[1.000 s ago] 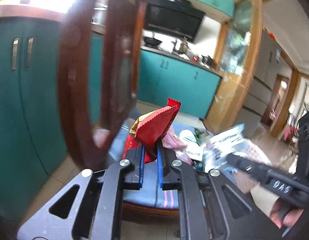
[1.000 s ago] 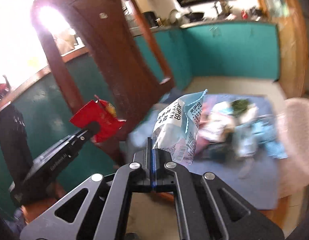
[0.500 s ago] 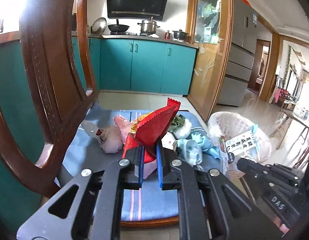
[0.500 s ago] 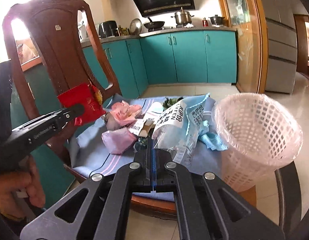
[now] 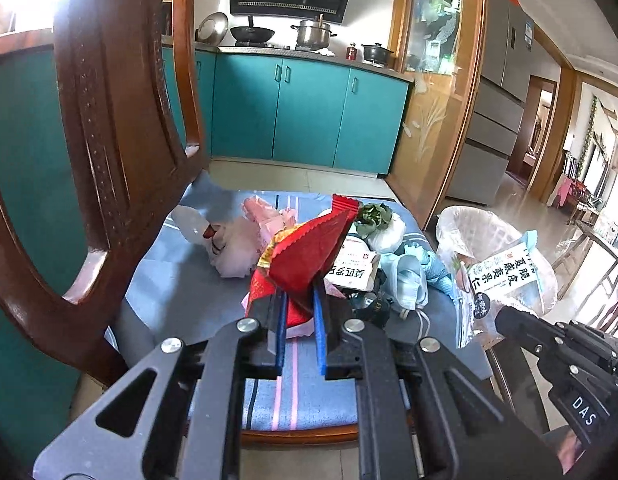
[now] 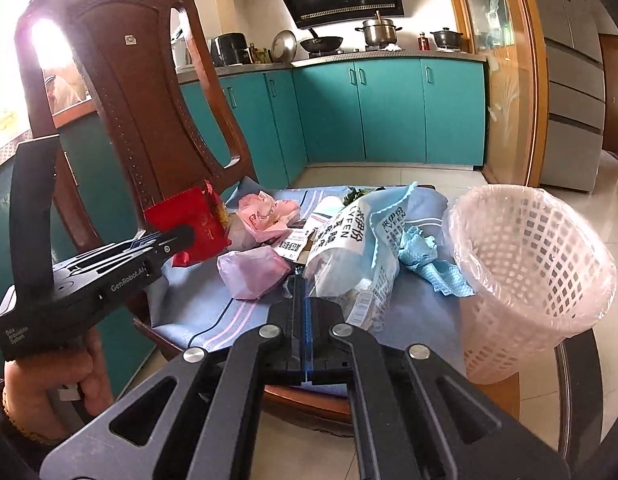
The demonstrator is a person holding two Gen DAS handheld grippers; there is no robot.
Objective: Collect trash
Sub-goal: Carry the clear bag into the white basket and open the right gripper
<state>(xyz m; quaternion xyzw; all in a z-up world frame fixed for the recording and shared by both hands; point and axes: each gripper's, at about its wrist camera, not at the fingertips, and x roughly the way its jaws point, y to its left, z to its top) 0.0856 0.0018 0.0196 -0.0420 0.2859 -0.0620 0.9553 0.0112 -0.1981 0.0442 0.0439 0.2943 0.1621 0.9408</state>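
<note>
My left gripper (image 5: pixel 300 300) is shut on a red snack wrapper (image 5: pixel 309 256), held above the blue seat cushion (image 5: pixel 181 292); the right wrist view shows the same gripper (image 6: pixel 185 236) and red wrapper (image 6: pixel 189 220) at the left. My right gripper (image 6: pixel 305 300) is shut on a pale blue and clear snack bag (image 6: pixel 361 240), which also shows in the left wrist view as the bag (image 5: pixel 505 276) in front of the bin. More trash lies on the cushion: pink plastic bags (image 6: pixel 253 272), a printed paper packet (image 5: pixel 351 272), a blue cloth (image 6: pixel 425 260).
A white lattice waste basket (image 6: pixel 529 280) with a clear liner stands at the cushion's right edge. The chair's carved wooden back (image 6: pixel 149 120) rises at the left. A hand (image 6: pixel 69 380) grips the left tool. Teal kitchen cabinets (image 6: pixel 389 112) and tiled floor lie behind.
Both views swung from the chair back toward the cushion and basket, then settled. Each gripper kept its wrapper throughout. The basket came into view on the right.
</note>
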